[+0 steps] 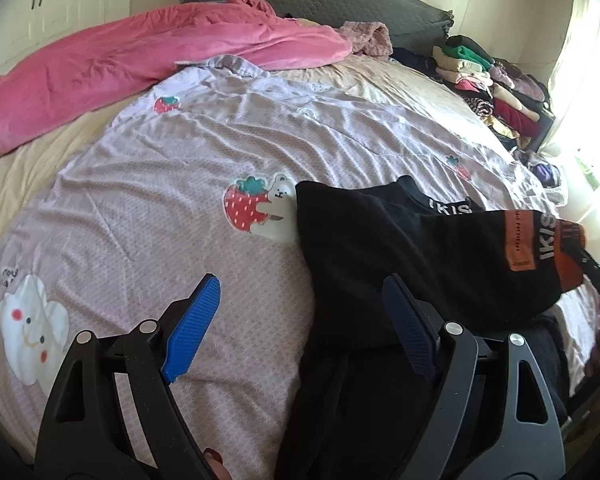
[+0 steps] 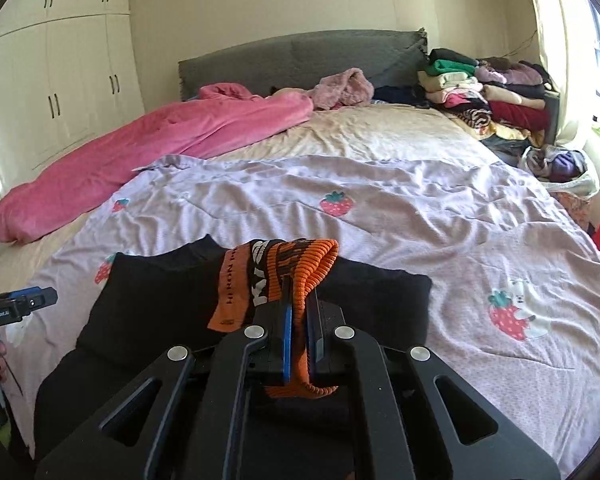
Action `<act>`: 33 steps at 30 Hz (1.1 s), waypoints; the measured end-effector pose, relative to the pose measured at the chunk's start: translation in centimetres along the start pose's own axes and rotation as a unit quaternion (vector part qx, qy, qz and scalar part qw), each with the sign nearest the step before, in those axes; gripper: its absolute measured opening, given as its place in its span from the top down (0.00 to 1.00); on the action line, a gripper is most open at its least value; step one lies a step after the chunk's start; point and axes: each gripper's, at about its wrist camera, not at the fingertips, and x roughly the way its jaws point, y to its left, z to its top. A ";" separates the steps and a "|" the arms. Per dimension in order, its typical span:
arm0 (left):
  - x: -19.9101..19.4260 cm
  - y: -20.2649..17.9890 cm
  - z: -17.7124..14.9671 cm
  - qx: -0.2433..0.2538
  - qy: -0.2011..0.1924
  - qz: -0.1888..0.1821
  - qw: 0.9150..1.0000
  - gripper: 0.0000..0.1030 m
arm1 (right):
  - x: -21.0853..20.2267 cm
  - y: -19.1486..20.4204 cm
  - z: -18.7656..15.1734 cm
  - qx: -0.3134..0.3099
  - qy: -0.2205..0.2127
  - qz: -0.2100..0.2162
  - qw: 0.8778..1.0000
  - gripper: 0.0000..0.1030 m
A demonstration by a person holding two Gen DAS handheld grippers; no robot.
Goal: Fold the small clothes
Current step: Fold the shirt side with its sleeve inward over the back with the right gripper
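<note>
Bedroom, bed spread with a lilac strawberry-print sheet (image 2: 380,216). Nearest you, your right gripper (image 2: 299,316) was clamped on the orange ribbed cuff (image 2: 300,264) of the black garment (image 1: 380,240), which lay flat on the sheet's near part. Your left gripper (image 1: 300,320) stood wide apart, holding nothing, at the garment's left edge. Farther off: pink blanket (image 2: 140,148) at left, stacked clothes (image 2: 480,88) at far right, grey headboard (image 2: 300,56).
</note>
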 end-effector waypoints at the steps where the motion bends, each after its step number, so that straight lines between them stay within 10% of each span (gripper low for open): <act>1: 0.1 -0.4 0.1 0.004 -0.002 0.002 1.000 0.26 | -0.2 0.0 -0.1 -0.005 -0.001 -0.006 1.000 0.96; 27: 7.8 -9.0 -0.2 0.094 0.083 -0.040 0.991 0.26 | 1.0 -0.7 -1.0 -0.018 0.029 -0.054 0.998 0.95; 33: 8.7 -8.5 -0.9 0.087 0.089 -0.045 0.991 0.26 | 2.0 -1.3 -1.6 -0.038 0.047 -0.123 0.991 0.79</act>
